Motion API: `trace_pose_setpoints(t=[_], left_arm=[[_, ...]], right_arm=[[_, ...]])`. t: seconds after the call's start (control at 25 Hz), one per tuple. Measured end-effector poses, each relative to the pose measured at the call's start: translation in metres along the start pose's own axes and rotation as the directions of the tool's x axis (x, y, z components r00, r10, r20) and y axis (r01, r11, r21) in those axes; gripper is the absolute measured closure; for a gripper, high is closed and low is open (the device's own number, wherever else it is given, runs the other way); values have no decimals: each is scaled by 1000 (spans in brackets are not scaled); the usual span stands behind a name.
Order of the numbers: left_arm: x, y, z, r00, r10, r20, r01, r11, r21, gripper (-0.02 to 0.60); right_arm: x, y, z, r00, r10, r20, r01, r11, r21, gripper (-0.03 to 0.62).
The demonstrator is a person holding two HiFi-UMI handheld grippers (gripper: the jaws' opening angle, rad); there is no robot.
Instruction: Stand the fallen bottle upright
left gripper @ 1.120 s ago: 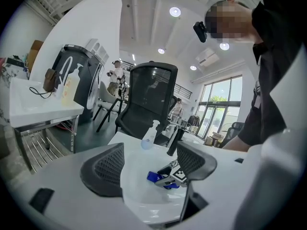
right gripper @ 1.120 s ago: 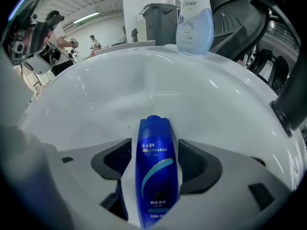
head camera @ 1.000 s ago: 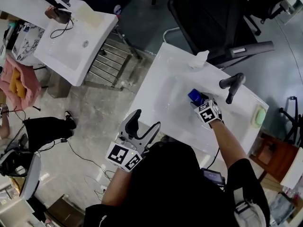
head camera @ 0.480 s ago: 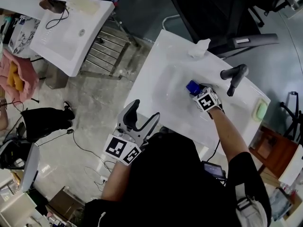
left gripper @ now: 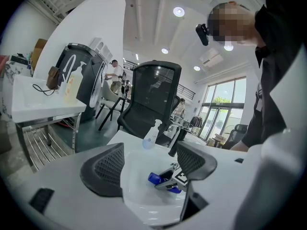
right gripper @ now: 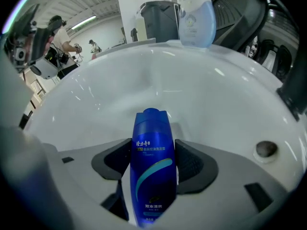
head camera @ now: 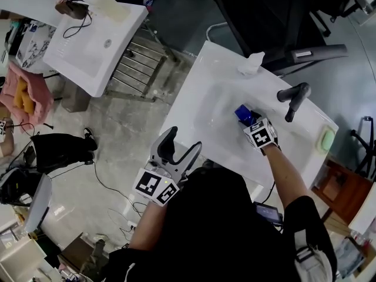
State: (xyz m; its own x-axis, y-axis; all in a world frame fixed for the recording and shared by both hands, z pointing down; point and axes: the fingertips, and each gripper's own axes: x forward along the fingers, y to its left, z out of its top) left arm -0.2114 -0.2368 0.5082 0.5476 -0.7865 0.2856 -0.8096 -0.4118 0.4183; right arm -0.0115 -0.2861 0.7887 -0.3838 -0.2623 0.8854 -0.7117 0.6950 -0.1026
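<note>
A blue bottle (head camera: 241,114) is held low in the white sink basin (head camera: 205,107), with my right gripper (head camera: 247,120) shut on its body. In the right gripper view the bottle (right gripper: 151,128) runs lengthwise between the two pads, its cap end pointing away from the camera toward the basin's far wall. The left gripper view shows the bottle (left gripper: 157,179) tilted close to level, cap to the left. My left gripper (head camera: 181,147) hangs open and holds nothing, just off the sink's near left edge.
A black faucet (head camera: 292,98) stands right of the bottle, with the drain (right gripper: 265,149) near it. A clear pump bottle (head camera: 251,63) sits on the far rim, a green soap (head camera: 322,140) at the right end. A black chair (head camera: 258,16) is behind, another sink (head camera: 88,46) at left.
The right gripper stays shut on the blue bottle and has shifted it slightly away from the faucet. The left gripper has hardly moved.
</note>
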Motion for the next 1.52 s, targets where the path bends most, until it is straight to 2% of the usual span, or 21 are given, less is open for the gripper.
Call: trace_pose_setpoints(t=[0.12, 0.24, 0.36, 0.8, 1.2, 1.52], left_arm=[[-1, 0, -1, 1000, -2, -3, 2, 1000, 19, 232], [1, -3, -3, 1000, -18, -9, 19, 1000, 24, 232], [3, -6, -5, 999, -39, -13, 39, 999, 21, 232], [-3, -6, -12, 997, -63, -33, 64, 997, 31, 232], [-13, -4, -7, 998, -57, -11, 57, 998, 36, 232], [-22, -7, -4, 997, -71, 17, 71, 997, 44, 232]], right_arm=[[-20, 1, 15, 990, -22, 136, 10, 996, 90, 303], [-39, 4, 27, 967, -39, 254, -11, 981, 192, 303], [-51, 9, 35, 945, -65, 321, 2, 981, 194, 303], [-89, 20, 62, 871, -145, 469, 80, 985, 156, 304], [-118, 21, 83, 820, -195, 539, 98, 974, 204, 304], [-156, 17, 107, 745, -239, 623, 85, 960, 267, 304]])
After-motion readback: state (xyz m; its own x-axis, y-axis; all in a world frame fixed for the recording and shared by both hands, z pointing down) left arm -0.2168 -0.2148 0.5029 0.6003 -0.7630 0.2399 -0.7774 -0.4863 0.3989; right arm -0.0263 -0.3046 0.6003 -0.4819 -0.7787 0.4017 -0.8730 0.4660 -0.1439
